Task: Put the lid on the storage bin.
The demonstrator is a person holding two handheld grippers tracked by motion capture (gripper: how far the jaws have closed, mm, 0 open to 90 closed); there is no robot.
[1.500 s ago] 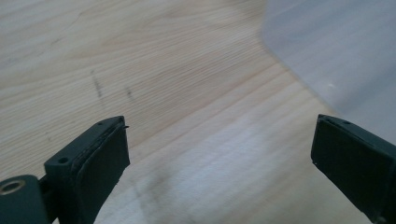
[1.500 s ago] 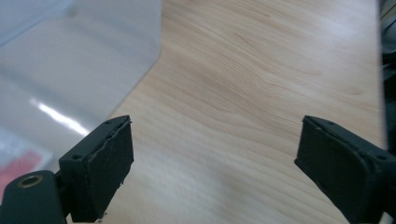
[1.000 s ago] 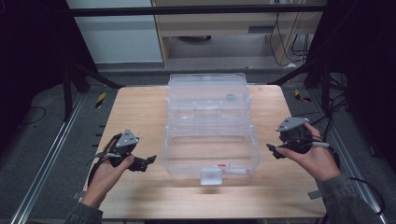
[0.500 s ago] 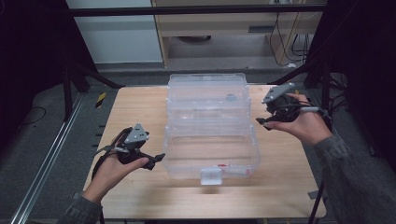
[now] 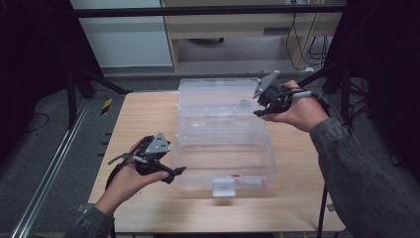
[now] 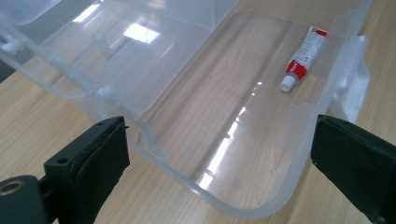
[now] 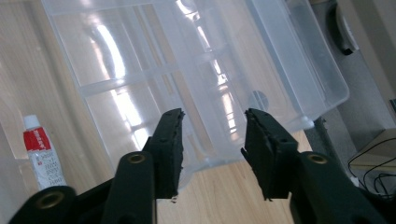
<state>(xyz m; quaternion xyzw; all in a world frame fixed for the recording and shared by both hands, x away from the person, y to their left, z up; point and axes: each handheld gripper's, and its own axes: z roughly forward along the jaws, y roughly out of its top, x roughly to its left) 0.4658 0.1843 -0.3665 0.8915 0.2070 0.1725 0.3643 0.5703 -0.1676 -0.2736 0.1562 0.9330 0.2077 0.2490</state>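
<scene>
High view first: the left gripper sits nearest, held low at the near left corner of the clear box, jaw tips just beside the box wall. Left gripper view backs that up, its jaws are spread wide and the rounded corner of the box sits between them, with nothing pinched as far as I can see. Past the right jaw there's a little red and white tube lying inside the box, close to the front wall and the latch. The box stands on a wooden table, lid open and lying flat beyond the base.

Farther back in the high view, the right gripper is up in the air over the far right part of the box, around where the lid begins. Its jaws have just been closing and now stand partly closed with a gap between them. Right gripper view looks down past them at the divided tray section, and the gap looks empty to me, though clear plastic behind it makes that a bit hard to call. The tube shows off to the left of the left jaw, well apart from it.
</scene>
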